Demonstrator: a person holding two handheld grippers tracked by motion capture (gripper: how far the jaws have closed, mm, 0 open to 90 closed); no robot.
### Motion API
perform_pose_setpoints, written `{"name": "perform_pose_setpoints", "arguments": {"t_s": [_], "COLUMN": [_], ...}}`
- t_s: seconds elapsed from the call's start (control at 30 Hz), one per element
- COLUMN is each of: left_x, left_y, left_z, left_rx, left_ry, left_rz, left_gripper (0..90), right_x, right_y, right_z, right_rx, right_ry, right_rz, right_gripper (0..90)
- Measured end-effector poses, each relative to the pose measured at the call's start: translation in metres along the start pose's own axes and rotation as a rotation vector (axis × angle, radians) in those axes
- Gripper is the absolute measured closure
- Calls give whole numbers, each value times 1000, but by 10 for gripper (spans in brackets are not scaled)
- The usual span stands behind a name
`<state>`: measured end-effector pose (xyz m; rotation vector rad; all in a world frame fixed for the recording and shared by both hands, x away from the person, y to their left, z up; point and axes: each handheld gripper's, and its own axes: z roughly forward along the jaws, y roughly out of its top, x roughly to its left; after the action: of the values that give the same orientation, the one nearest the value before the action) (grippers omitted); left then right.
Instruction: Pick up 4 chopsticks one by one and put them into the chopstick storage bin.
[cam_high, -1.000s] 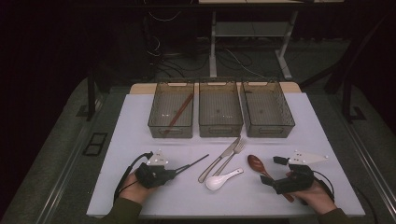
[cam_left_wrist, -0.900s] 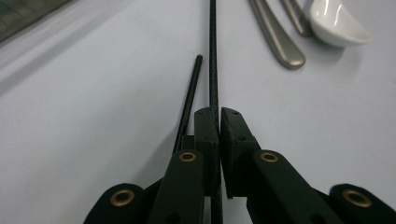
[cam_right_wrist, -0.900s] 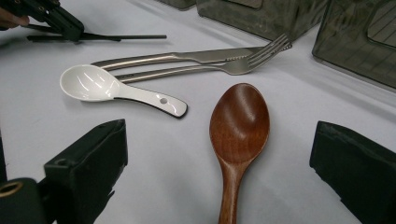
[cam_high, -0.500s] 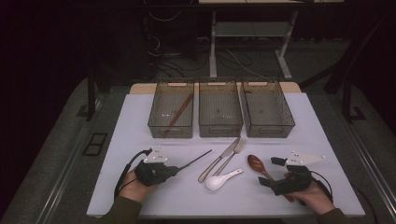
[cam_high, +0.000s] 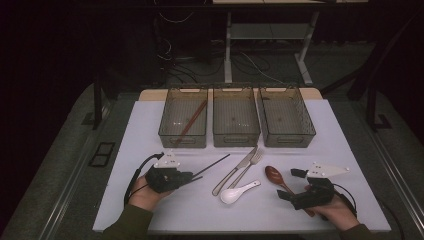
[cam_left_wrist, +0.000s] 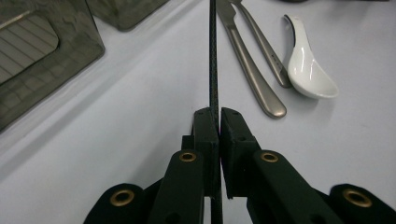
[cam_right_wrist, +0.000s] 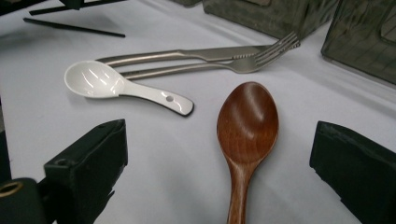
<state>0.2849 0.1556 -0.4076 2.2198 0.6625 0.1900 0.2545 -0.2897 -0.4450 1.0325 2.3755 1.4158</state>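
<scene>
High view: left gripper (cam_high: 192, 176) has lifted the black chopstick (cam_high: 212, 165) slightly.

A lab: white test table (cam_high: 150, 125), loose floor cables (cam_high: 250, 60), dark surroundings.

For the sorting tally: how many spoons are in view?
2. A white ceramic soup spoon lies mid-table beside the knife and fork; a wooden spoon lies right of it, its handle between the right gripper's open jaws.
</scene>
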Motion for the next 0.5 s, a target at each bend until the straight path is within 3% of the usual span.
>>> {"name": "perform_pose_setpoints", "arguments": {"t_s": [0.5], "left_x": [5], "left_y": [16], "left_z": [0], "left_rx": [-45], "left_ry": [3], "left_rz": [22], "left_gripper": [850], "right_x": [-3], "right_y": [1], "right_z": [4], "right_rx": [10], "right_ry": [-4], "right_rz": [0], "right_gripper": [40]}}
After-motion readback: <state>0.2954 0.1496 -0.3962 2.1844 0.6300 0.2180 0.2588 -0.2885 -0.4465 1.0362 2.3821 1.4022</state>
